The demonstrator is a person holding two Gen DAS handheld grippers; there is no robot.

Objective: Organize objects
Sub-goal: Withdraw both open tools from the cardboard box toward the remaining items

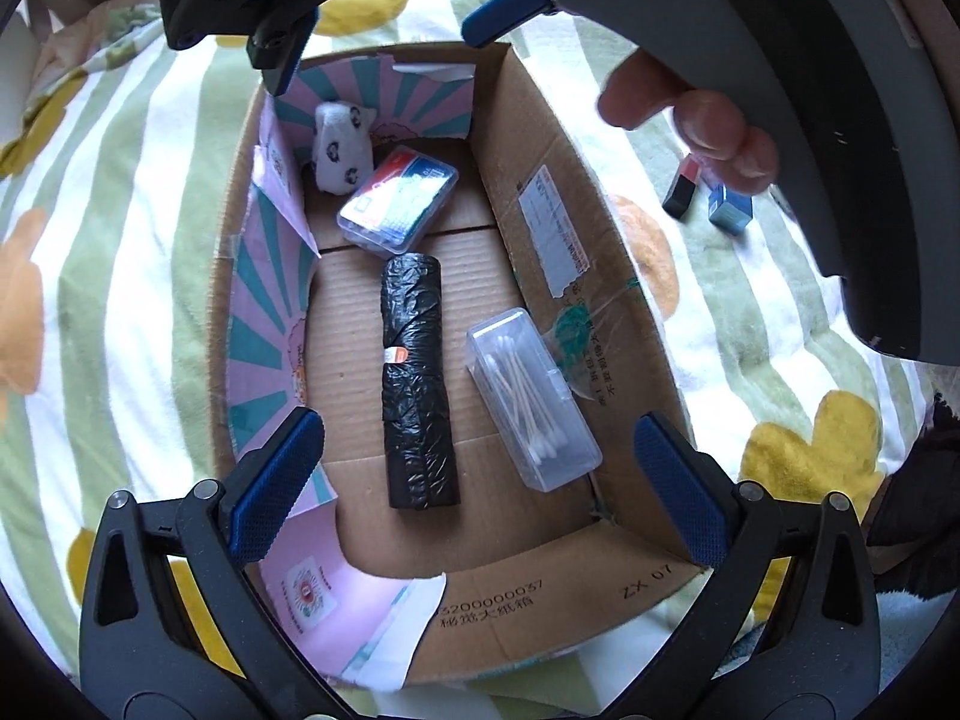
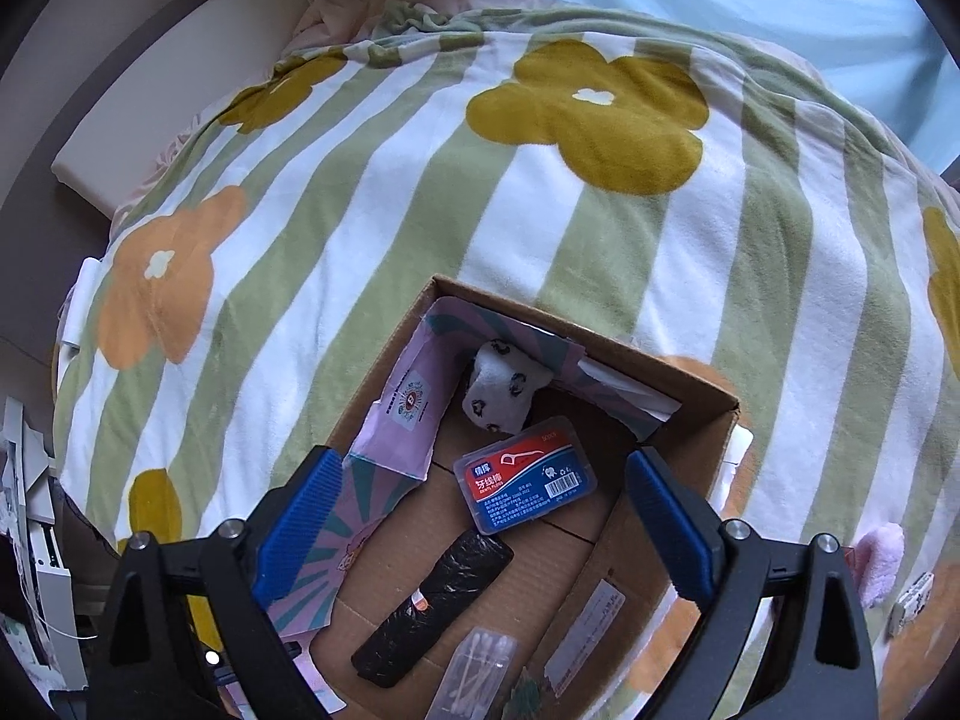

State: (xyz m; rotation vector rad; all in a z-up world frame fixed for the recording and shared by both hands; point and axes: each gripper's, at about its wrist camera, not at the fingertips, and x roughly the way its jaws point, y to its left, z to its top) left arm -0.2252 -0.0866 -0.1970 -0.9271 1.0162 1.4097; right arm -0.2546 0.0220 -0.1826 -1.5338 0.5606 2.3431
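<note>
Four things lie in the open cardboard box [image 1: 540, 138] that sits on a flower-patterned striped blanket [image 2: 372, 192]: along its pink-and-teal papered left wall, a white rolled sock [image 1: 341, 147] sits in the far corner; just beside it lies a red-and-blue dental floss case [image 2: 525, 474]; a black roll of bags [image 1: 417, 378] lies lengthwise down the middle of the floor; to its right a clear cotton swab box [image 1: 531, 399] rests against the right wall. Both claws hang empty above the box, the left claw [image 1: 474, 486] with blue pads wide apart, the right claw [image 2: 489, 516] likewise spread. Farther right, a small red-and-black block [image 1: 681, 189] and a small blue box [image 1: 729, 210] lie on the blanket outside the box.
</note>
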